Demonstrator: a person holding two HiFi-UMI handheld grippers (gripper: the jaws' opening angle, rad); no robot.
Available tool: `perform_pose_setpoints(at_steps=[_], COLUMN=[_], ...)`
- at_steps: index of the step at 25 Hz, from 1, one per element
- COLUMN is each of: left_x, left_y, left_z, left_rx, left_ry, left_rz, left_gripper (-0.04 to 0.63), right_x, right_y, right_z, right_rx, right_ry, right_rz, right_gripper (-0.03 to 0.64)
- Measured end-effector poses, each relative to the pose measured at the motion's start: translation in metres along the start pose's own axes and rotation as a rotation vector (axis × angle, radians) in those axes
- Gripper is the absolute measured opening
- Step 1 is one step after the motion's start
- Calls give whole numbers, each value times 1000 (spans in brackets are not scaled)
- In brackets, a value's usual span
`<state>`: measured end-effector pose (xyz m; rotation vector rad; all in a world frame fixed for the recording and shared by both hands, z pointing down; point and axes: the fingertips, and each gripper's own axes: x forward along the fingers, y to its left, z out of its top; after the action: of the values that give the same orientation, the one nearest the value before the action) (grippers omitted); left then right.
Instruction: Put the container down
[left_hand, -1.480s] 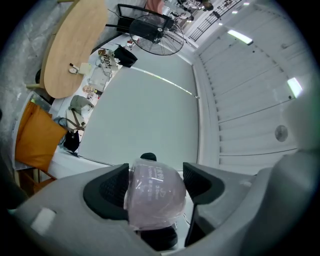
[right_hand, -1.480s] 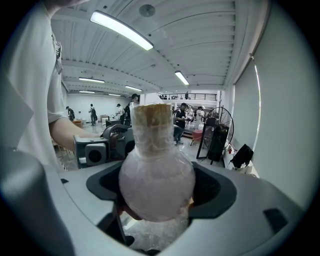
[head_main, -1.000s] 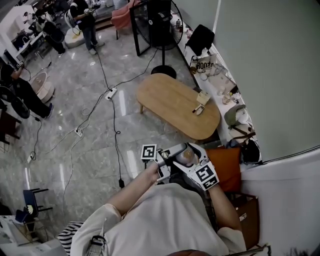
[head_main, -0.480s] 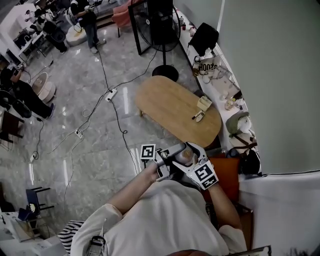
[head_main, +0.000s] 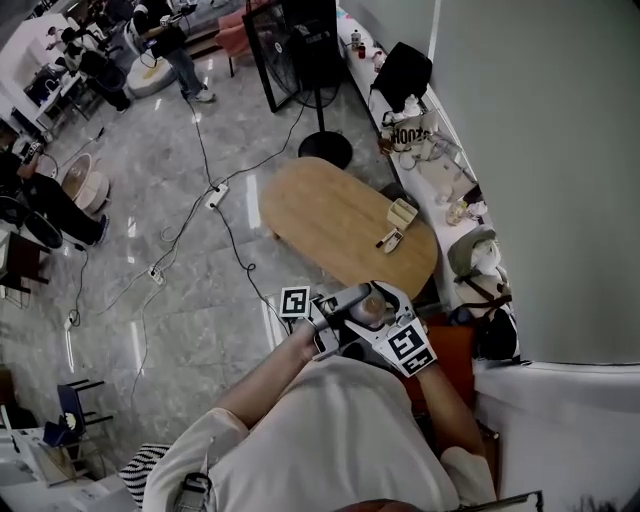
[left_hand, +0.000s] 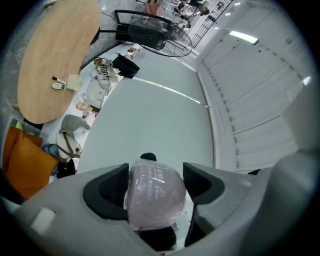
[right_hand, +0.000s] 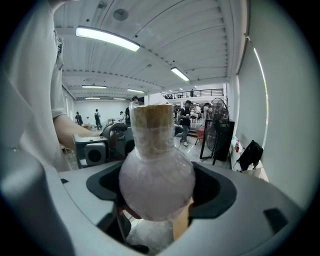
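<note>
the far oval wooden table (head_main: 340, 222) has edged only slightly nearer, so left gripper (left_hand: 152, 192) and right gripper (right_hand: 156, 189) stay clamped on the corked flask (right_hand: 155, 170), unplaced.

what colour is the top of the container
The container has a tan top, like cork; the right gripper view shows it best.

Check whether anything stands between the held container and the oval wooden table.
Nothing visible does. The container, shut in both the left gripper and right gripper, has only open air between it and the table, whose near side is bare.
</note>
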<state>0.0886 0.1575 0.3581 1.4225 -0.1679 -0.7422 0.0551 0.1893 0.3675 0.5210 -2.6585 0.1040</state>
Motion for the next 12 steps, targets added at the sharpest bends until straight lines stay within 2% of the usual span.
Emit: perform_pose_setpoints(at_steps=[7, 12], left_x=[12, 14], left_y=[14, 27], left_z=[34, 72], left_rx=[-31, -67], left_ry=[0, 33], left_rz=[39, 63], left_gripper=[336, 336], right_x=[23, 55], right_y=[-31, -57], right_z=[-6, -11], right_rx=[51, 89], right_ry=[7, 34], right_rz=[3, -23], right_gripper=[394, 394])
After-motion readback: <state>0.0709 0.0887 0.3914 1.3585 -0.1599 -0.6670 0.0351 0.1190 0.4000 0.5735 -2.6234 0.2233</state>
